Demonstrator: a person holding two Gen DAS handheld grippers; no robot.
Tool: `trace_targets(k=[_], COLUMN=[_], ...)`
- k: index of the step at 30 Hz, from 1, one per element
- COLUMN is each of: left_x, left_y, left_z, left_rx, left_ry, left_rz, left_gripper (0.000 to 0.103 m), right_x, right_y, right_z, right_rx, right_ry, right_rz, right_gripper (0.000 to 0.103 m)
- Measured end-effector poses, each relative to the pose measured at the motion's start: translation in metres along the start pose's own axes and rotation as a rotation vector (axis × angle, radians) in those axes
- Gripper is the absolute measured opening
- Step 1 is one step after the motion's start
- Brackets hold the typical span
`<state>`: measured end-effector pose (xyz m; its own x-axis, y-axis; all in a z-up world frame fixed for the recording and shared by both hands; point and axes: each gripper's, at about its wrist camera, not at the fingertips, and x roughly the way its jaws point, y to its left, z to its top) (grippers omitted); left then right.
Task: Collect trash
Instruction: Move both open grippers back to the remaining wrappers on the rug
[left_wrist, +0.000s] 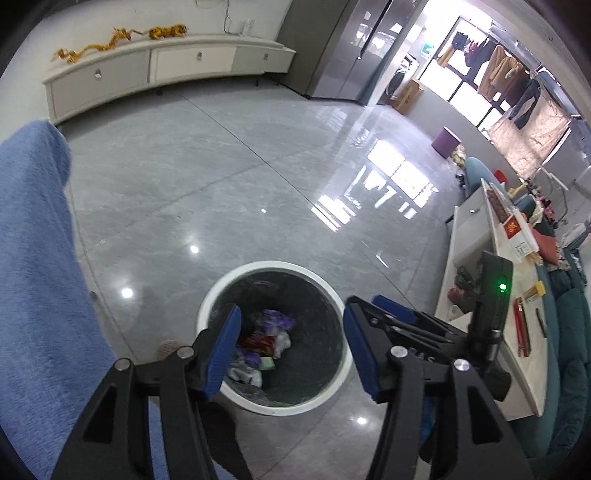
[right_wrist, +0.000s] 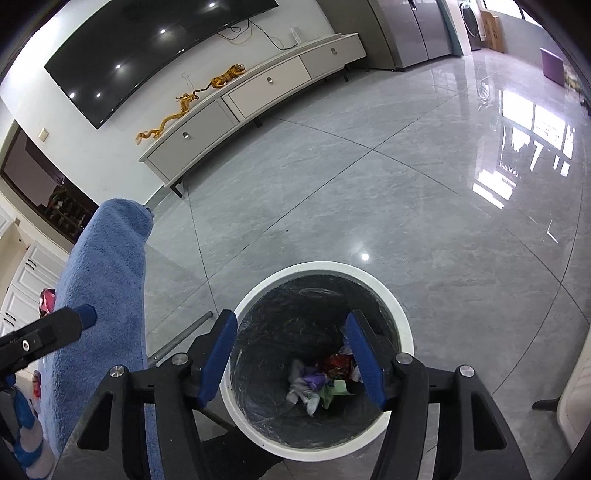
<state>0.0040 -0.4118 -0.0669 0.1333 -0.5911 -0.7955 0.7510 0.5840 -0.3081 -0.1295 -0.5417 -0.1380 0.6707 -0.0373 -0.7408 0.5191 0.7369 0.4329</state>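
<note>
A white round trash bin (left_wrist: 218, 295) with a black liner stands on the floor; it also shows in the right wrist view (right_wrist: 255, 291). Crumpled wrappers and paper trash (left_wrist: 264, 345) lie at its bottom, also seen in the right wrist view (right_wrist: 319, 382). My left gripper (left_wrist: 291, 350) is open and empty above the bin's mouth. My right gripper (right_wrist: 291, 356) is open and empty above the bin too. The right gripper also shows in the left wrist view (left_wrist: 424, 325), at the right of the bin. A fingertip of the left gripper (right_wrist: 83, 314) shows at the left of the right wrist view.
A blue towel (left_wrist: 33, 258) hangs on the left, also in the right wrist view (right_wrist: 99, 295). A low white table (left_wrist: 476, 258) with boxes and small items stands on the right. A white TV cabinet (right_wrist: 258, 88) lines the far wall. A purple stool (left_wrist: 447, 142) stands far off.
</note>
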Motion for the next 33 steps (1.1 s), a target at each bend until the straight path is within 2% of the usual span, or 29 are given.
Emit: trace_targets(k=[6, 13, 23, 26, 33], left_x=[-0.030, -0.068, -0.125, -0.141, -0.181], left_y=[-0.006, -0.008, -0.010, -0.006, 0.009], left_z=[-0.007, -0.017, -0.033, -0.037, -0.053], left_rx=[0.044, 0.061, 0.061, 0.049, 0.016], left_ry=[-0.082, -0.166, -0.269, -0.293, -0.353], left_rz=[0.122, 0.187, 0.228, 0.232, 0.240], left_gripper=[0.056, 0.056, 0.056, 0.064, 0.066], right_x=[-0.014, -0.038, -0.075, -0.085, -0.106], right_y=[0.003, 0.007, 0.028, 0.038, 0.063], right_z=[-0.004, -0.005, -0.005, -0.005, -0.007], right_rx=[-0.009, -0.012, -0.045, -0.058, -0.104], right_ry=[-0.008, -0.040, -0.103, -0.119, -0.149], right_rz=[-0.006, -0.018, -0.031, -0.031, -0.031], right_gripper=[0.059, 0.059, 0.062, 0.064, 0.068])
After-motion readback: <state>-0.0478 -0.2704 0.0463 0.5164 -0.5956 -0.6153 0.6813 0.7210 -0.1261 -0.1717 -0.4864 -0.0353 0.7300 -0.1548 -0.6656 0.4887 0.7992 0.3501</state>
